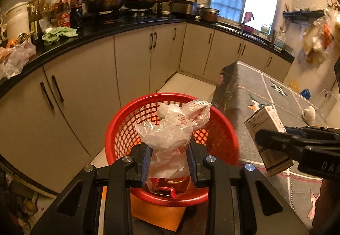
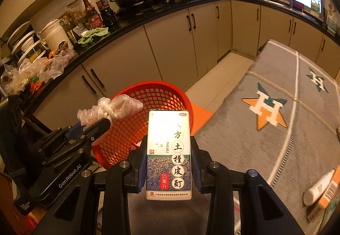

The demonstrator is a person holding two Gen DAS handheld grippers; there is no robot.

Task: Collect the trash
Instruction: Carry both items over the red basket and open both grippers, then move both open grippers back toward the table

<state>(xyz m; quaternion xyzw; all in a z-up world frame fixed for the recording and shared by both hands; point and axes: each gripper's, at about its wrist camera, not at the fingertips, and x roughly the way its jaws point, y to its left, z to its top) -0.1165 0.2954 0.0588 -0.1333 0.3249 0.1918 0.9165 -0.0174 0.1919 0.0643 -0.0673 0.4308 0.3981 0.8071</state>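
Your L tool (image 1: 169,162) pinches a crumpled plastic bag (image 1: 172,128) over the red mesh basket (image 1: 119,128); R tool (image 2: 169,162) pinches a medicine box (image 2: 169,154) beside the basket, above the cloth-covered worktop (image 2: 276,150).

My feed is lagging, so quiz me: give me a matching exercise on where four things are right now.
Things:
1. crumpled clear plastic bag
2. white medicine box with Chinese print
3. red mesh plastic basket
4. white tube

Places:
A. lying on the grey cloth
B. between the left gripper's fingers
C. below the bag
D. between the right gripper's fingers

Pairs: 1-B, 2-D, 3-C, 4-A
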